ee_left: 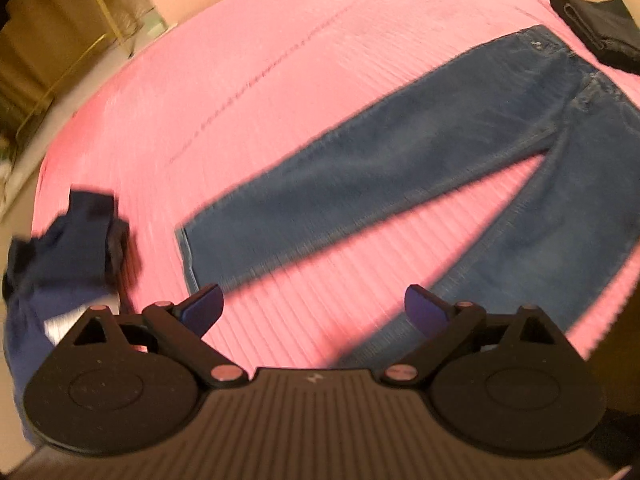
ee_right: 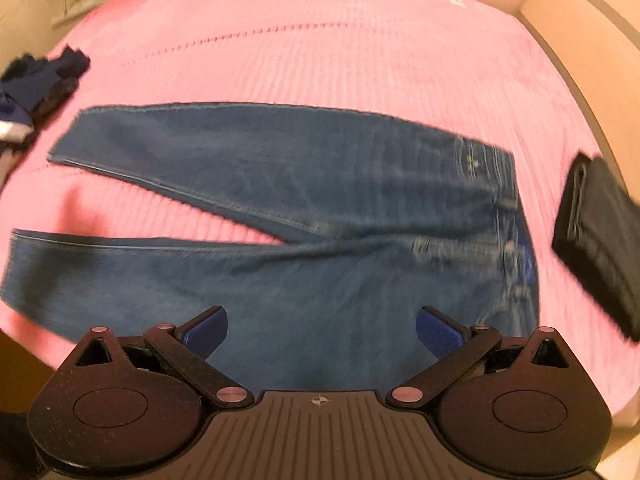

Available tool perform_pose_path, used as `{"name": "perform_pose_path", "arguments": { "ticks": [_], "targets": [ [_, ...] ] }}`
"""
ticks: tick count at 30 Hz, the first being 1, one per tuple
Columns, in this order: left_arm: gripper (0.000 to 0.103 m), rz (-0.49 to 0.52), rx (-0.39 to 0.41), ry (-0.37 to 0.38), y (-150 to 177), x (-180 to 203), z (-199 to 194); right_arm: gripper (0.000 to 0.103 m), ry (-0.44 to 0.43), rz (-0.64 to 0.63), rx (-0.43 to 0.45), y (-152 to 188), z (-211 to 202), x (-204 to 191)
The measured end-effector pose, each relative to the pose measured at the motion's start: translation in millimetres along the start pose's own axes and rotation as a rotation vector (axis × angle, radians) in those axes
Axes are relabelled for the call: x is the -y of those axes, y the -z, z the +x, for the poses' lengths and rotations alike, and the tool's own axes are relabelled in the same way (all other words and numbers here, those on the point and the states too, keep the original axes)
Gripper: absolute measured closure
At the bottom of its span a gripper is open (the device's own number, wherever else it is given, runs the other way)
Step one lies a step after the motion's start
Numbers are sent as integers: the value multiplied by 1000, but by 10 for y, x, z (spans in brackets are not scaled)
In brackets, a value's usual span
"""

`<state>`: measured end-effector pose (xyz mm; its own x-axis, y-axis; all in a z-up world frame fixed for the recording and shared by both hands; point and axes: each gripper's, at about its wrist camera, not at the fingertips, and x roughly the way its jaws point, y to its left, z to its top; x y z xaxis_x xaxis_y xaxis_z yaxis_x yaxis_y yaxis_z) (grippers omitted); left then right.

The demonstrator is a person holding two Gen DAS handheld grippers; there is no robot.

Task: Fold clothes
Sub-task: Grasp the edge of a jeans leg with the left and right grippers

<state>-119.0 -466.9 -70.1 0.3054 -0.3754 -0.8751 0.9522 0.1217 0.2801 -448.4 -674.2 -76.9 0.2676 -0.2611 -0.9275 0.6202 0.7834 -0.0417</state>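
Observation:
A pair of blue jeans (ee_left: 400,168) lies flat on a pink bedspread (ee_left: 280,60), legs spread in a V, waistband at the far right. In the right wrist view the jeans (ee_right: 320,200) fill the middle, waistband to the right, leg hems to the left. My left gripper (ee_left: 312,308) is open and empty, above the pink cover between the two leg hems. My right gripper (ee_right: 322,328) is open and empty, above the nearer leg close to the seat.
A crumpled dark blue garment (ee_left: 68,248) lies at the bed's left edge; it also shows in the right wrist view (ee_right: 40,80). A folded black garment (ee_right: 600,240) lies right of the waistband, also in the left wrist view (ee_left: 600,32). The pink bedspread (ee_right: 320,40) stretches beyond the jeans.

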Motion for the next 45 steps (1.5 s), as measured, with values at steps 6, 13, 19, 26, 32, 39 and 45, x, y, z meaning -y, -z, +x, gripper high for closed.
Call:
{"name": "perform_pose_path", "arguments": {
  "ticks": [6, 13, 19, 26, 32, 39, 45],
  "targets": [
    [23, 45, -11, 29, -537, -544, 941, 0, -11, -102, -1, -656, 554, 106],
    [46, 170, -53, 116, -811, -1108, 2096, 0, -2, -239, -32, -1087, 1145, 185],
    [49, 327, -135, 239, -851, -1268, 2801, 0, 10, -281, -102, -1115, 1438, 234],
    [69, 391, -185, 363, -874, -1347, 3010, 0, 11, -304, -110, -1238, 1490, 310],
    [101, 493, -128, 264, -730, -1208, 2526, 0, 45, -392, -104, -1348, 1555, 639],
    [101, 547, -42, 169, -372, -886, 1740, 0, 109, -593, -81, -1666, 1865, 1326],
    [101, 536, -74, 111, -159, -468, 1323, 1, -6, -876, -60, -1926, 2430, 1658]
  ]
}}
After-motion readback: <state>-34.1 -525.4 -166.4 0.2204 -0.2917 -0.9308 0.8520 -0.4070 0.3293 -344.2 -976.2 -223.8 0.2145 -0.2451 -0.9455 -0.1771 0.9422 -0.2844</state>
